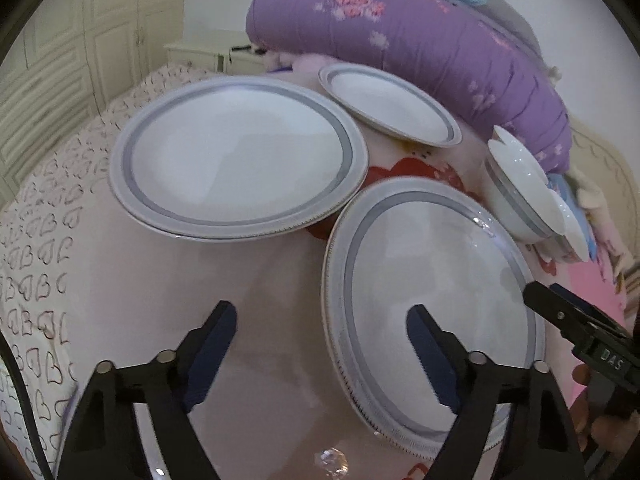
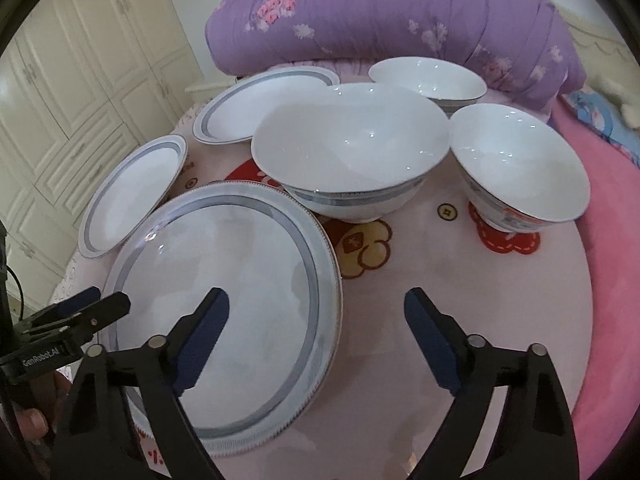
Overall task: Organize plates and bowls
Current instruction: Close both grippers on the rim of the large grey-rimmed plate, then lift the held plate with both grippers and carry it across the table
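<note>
Both grippers hang with fingers spread wide and empty: the left gripper straddles the left rim of the near plate, while the right gripper straddles its right rim — likely to lift it for stacking. Two more plates sit upper left in the right view. Three bowls — all empty — stand upper centre and right on the bed.

Glossy glazed ceramic plates & bowls; soft cloth quilt; matt plastic gripper fingers.
</note>
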The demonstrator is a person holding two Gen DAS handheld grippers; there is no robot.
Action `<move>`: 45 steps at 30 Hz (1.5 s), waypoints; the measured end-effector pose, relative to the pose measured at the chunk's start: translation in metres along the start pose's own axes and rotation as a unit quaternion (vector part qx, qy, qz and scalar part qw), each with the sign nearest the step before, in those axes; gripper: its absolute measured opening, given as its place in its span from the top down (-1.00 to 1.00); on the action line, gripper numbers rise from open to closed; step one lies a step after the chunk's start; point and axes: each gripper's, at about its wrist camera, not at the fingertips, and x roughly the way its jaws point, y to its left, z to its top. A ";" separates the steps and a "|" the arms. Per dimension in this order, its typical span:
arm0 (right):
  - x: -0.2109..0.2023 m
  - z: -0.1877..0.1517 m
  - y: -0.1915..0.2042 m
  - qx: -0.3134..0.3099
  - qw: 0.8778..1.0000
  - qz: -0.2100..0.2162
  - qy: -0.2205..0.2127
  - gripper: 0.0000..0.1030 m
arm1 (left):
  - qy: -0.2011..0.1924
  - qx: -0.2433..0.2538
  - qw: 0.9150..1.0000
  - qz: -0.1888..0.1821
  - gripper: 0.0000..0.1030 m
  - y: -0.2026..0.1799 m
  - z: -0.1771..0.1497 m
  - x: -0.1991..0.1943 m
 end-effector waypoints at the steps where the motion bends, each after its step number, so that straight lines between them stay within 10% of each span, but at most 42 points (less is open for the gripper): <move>1: 0.002 0.001 0.001 0.000 1.000 0.001 0.002 -0.63 | 0.006 -0.004 1.000 -0.004 -0.43 0.002 0.006 0.006; 13: 0.024 0.005 0.000 0.018 0.999 0.005 0.047 0.44 | 0.031 -0.013 0.999 -0.035 0.63 0.011 0.012 0.019; 45: -0.005 -0.009 0.015 0.062 0.996 0.034 0.051 0.53 | 0.027 -0.027 0.999 -0.020 0.63 0.014 -0.006 -0.025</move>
